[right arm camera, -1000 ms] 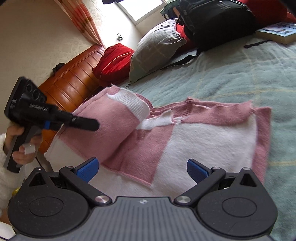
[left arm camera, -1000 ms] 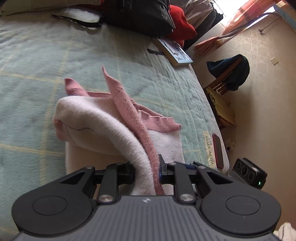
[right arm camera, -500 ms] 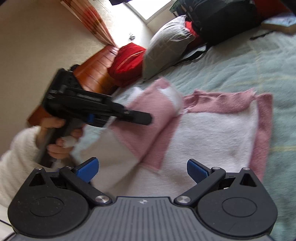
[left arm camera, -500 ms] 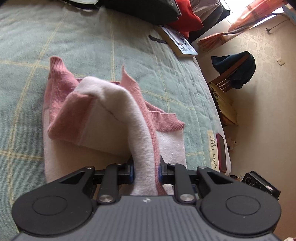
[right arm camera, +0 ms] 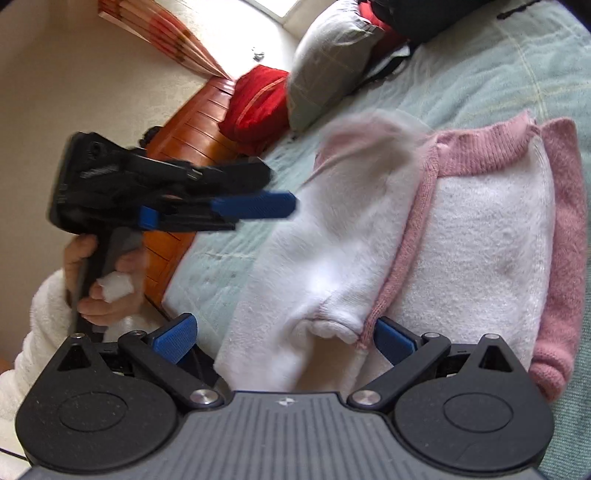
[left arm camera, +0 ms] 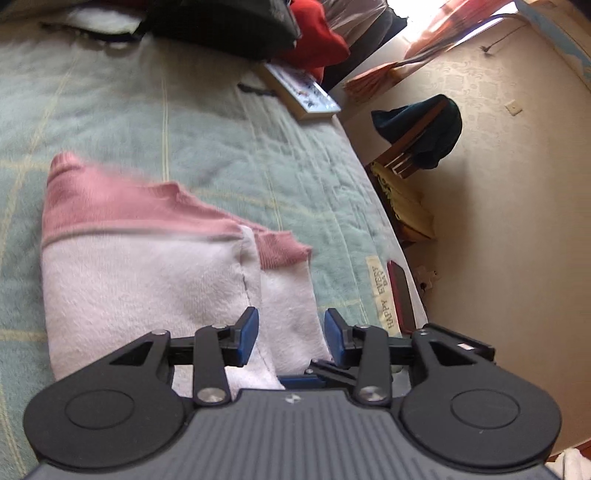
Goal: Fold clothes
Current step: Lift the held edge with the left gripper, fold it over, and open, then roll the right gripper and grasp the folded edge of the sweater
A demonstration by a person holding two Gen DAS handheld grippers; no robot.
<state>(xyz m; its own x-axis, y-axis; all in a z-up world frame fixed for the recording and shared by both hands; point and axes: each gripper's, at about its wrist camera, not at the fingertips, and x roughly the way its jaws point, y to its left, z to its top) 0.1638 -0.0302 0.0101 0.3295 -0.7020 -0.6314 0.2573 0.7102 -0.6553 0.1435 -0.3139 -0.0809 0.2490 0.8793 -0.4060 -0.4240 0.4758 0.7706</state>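
Bedspread, pale green quilted fabric with thin yellow lines (left arm camera: 192, 122), fills most of both views, and the folded pink-and-white fleecy knitted garment (left arm camera: 140, 280) lies flat on it, at centre left in the left wrist view and across the centre and right in the right wrist view. Only the left wrist view shows the beige floor on the right, a wooden chair draped with dark green cloth (left arm camera: 424, 129), a flat picture book near the bed's edge (left arm camera: 303, 92) and a black bag at the top (left arm camera: 221, 26). Only the right wrist view shows the grey pillow (right arm camera: 332, 59), the red cushion (right arm camera: 258, 99), the polished wooden bed frame (right arm camera: 192, 140) and the person's left hand (right arm camera: 99, 284) in a fluffy white sleeve, gripping the left gripper's handle at the frame's left.

The left gripper (left arm camera: 291, 336) has just been opening; its blue fingers stand apart with a white fold lying loose between them. Seen from the right wrist view it is motion-blurred, as is the garment's upper left corner. The right gripper (right arm camera: 284, 336) has its fingers wide apart, the garment's near hem between them; contact with the pads is not discernible.
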